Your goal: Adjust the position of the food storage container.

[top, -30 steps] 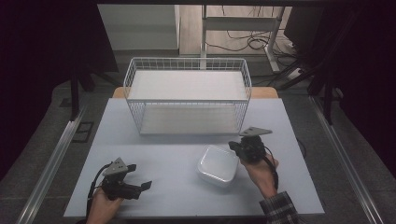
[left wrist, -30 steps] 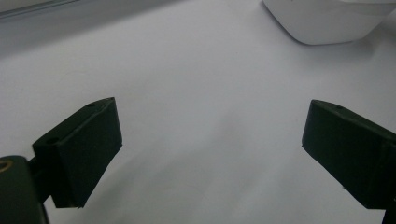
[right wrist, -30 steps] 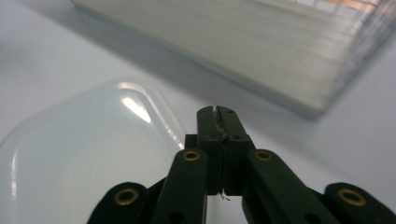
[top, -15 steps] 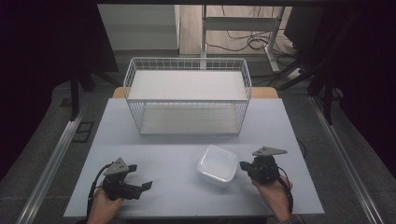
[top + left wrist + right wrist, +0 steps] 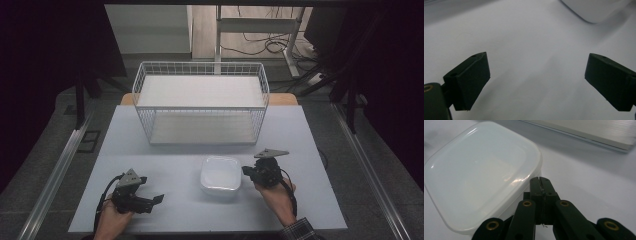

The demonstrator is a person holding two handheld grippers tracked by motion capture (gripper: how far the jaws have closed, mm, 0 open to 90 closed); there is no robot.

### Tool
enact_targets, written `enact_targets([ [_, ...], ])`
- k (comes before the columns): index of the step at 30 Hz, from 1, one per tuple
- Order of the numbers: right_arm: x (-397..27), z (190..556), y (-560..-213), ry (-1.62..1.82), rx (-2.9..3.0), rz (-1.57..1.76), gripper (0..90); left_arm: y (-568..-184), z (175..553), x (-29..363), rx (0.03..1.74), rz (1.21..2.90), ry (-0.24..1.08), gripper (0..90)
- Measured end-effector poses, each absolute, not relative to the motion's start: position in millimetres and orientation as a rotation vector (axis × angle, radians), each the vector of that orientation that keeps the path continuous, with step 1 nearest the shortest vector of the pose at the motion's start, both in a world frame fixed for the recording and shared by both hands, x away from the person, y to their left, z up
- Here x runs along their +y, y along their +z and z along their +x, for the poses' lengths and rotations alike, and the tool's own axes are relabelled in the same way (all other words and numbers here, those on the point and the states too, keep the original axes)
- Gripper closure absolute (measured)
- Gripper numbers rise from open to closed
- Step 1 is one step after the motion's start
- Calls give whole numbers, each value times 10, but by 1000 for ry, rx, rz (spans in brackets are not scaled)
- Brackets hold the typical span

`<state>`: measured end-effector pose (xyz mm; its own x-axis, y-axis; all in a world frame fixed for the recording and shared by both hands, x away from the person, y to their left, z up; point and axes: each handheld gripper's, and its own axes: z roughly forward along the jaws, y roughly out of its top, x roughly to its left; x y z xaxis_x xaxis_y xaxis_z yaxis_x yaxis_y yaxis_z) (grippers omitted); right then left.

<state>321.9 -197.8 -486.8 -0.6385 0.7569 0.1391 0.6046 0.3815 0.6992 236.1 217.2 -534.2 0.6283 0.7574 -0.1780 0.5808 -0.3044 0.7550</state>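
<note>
A white, square plastic container point(image 5: 220, 175) with rounded corners lies on the pale table point(image 5: 165, 155), near its front middle. My right gripper point(image 5: 246, 171) is shut with nothing between its jaws, and its tip is at the container's right side. In the right gripper view the closed jaws point(image 5: 540, 179) point at the edge of the container point(image 5: 481, 170); whether they touch it I cannot tell. My left gripper point(image 5: 157, 199) rests low at the front left, open and empty. In the left gripper view its jaws point(image 5: 537, 57) stand wide apart over bare table, with the container's corner point(image 5: 594, 10) far ahead.
A white wire basket point(image 5: 200, 64) with a pale board in its bottom stands at the back middle of the table. Its board edge point(image 5: 599, 132) lies beyond the container in the right gripper view. Dark floor, cables and metal rails surround the table.
My right gripper drew back from the container's far right corner toward the front, then came in leftward to its right side. The container sits slightly further left. The left gripper kept still.
</note>
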Motion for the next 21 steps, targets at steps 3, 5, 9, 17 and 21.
enact_targets([
  [3,-1797,3226,-4891,1091,2485,1176,891,-5338,2357,2177,1051,2005,260,58],
  [5,-1712,3214,-4902,1083,2514,1149,891,-5339,2359,2179,1053,2003,258,58],
  [9,-1638,3193,-4896,1073,2513,1110,890,-5336,2357,2187,1052,2001,251,58],
  [17,-1913,3071,-4794,1117,2434,1000,593,-5335,2353,2180,1026,1992,232,61],
  [21,-2051,3014,-4786,1159,2410,1002,335,-5335,2341,2168,1002,1990,256,55],
])
